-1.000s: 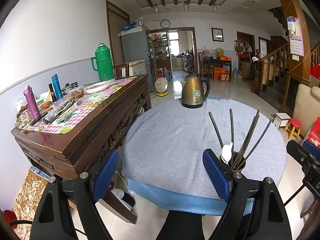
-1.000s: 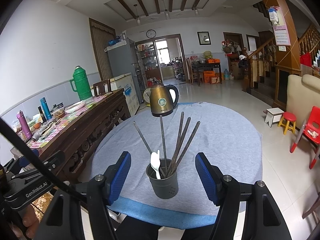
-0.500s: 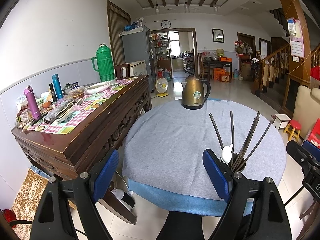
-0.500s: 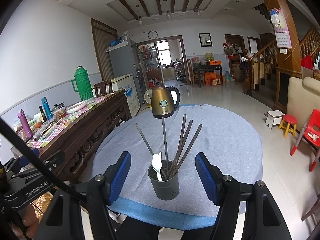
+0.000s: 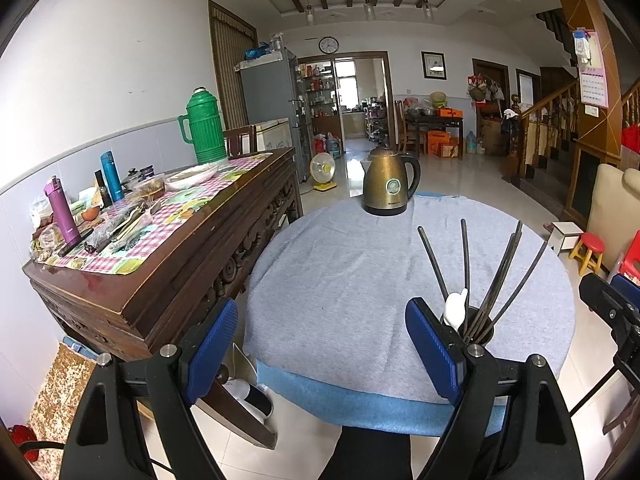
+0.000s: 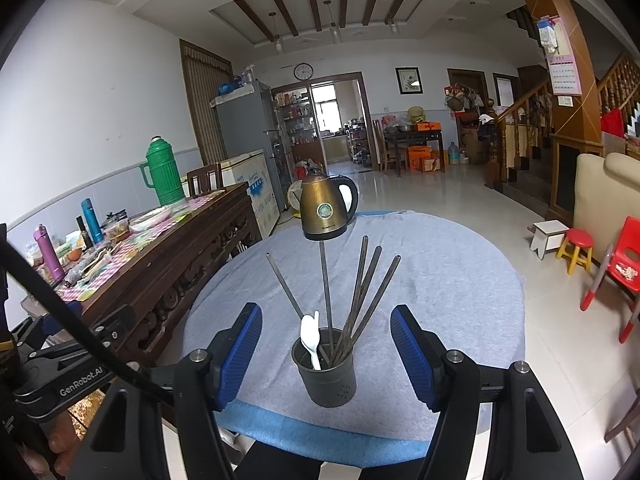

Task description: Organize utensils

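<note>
The utensil cup [image 6: 325,372] stands upright near the front edge of the round table [image 6: 440,280], on the side away from the kettle [image 6: 325,210]. It sits straight ahead of the right gripper [image 6: 326,354], whose jaws are apart and frame it without touching; the left gripper [image 5: 320,344], also spread and empty, has the cup off to its right, so the right one seems nearer. Counted: five chopsticks [image 6: 372,300] fanning upward, one white spoon [image 6: 311,338], one cup.
</note>
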`<state>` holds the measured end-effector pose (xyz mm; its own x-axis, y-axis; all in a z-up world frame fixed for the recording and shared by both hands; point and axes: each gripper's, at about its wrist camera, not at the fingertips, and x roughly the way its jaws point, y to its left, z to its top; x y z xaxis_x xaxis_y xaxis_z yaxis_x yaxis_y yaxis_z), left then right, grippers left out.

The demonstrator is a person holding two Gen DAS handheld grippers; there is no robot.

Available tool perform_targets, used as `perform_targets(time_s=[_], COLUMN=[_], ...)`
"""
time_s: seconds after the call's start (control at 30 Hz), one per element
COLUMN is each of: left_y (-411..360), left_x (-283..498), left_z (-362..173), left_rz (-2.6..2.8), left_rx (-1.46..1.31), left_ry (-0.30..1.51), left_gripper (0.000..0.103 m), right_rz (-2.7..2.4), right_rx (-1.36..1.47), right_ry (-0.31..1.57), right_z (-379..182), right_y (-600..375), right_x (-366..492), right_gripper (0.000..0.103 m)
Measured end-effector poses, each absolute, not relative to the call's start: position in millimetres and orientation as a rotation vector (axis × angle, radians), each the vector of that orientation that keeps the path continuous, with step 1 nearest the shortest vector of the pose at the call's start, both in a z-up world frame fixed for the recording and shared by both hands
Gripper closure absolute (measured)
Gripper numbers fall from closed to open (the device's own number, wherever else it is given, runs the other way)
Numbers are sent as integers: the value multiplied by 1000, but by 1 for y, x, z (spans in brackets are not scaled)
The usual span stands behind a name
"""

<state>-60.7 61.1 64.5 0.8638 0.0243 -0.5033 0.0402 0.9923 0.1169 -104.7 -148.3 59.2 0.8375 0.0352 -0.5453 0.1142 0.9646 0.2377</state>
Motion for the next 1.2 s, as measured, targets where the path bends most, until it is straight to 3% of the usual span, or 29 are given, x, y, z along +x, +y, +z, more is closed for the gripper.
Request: perform_targets(time_s=[0.9,1.2], left_y=[60,56], left_x=[-19,38], left_z=[45,9], left_rz=[-5,-24], left_rx=[127,124], left_ry=[612,674], left_gripper=[17,17], right_rz=[11,-8], right_rx=[263,292], right_ry=[653,648], right_z=[26,-5], right_y=[-139,-187], right_x=[-70,-63], right_gripper=[33,33])
